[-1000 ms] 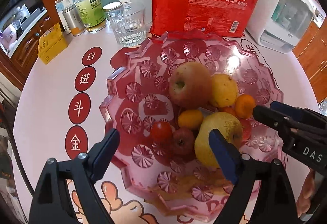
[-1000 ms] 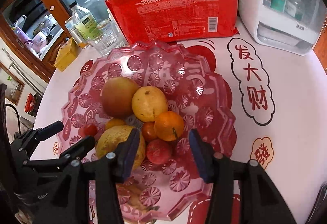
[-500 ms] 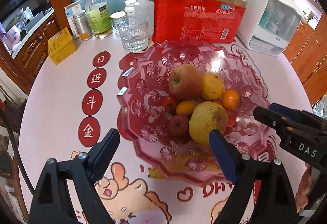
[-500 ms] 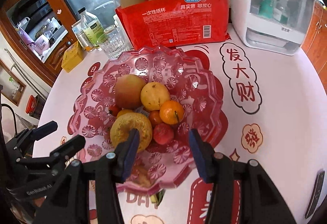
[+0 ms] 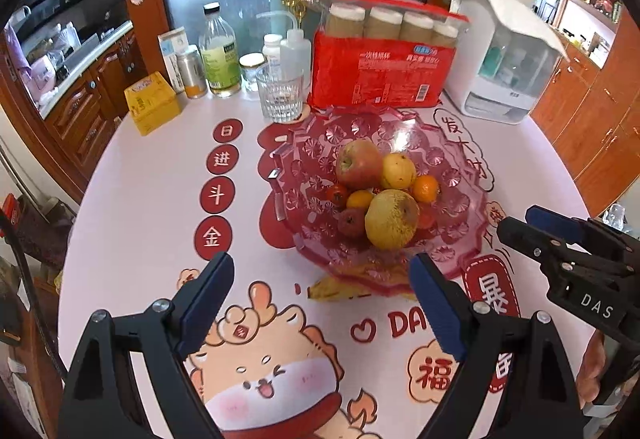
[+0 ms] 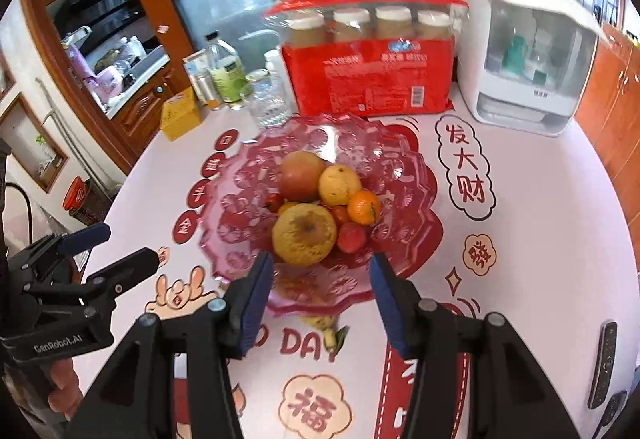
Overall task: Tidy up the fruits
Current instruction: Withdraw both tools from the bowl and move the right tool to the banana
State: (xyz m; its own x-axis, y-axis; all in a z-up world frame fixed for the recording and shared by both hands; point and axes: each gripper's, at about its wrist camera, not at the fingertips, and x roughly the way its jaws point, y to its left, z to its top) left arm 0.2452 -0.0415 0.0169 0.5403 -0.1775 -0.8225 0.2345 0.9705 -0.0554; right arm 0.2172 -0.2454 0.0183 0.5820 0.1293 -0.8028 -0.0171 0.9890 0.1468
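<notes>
A pink cut-glass bowl [image 5: 460, 143] stands mid-table. It holds a red-yellow apple [image 5: 358, 163], a yellow fruit [image 5: 398, 171], an orange [image 5: 426, 189], a big yellow-green pear [image 5: 392, 219] and small red fruits [image 5: 352, 223]. My left gripper [image 5: 320, 267] hangs open above the table, short of the bowl's near rim, with nothing between its fingers. The right gripper [image 6: 320, 265] is open too, narrower and empty, in front of the pear [image 6: 304, 235] and the bowl [image 6: 416, 167]. Each gripper shows at the edge of the other's view: right gripper [image 5: 516, 223], left gripper [image 6: 128, 241]. A yellow peel-like piece [image 5: 336, 289] pokes out under the bowl's front.
Behind the bowl stand a red pack of paper cups [image 5: 384, 71], a drinking glass [image 5: 280, 97], bottles [image 5: 219, 51] and a yellow box [image 5: 152, 103]. A white appliance [image 5: 508, 59] sits at the back right. A dark remote [image 6: 604, 363] lies near the table's right edge.
Both grippers have pulled back and up from over the bowl. The bowl now looks smaller and farther, and more of the printed tabletop shows. Jaw openings are unchanged.
</notes>
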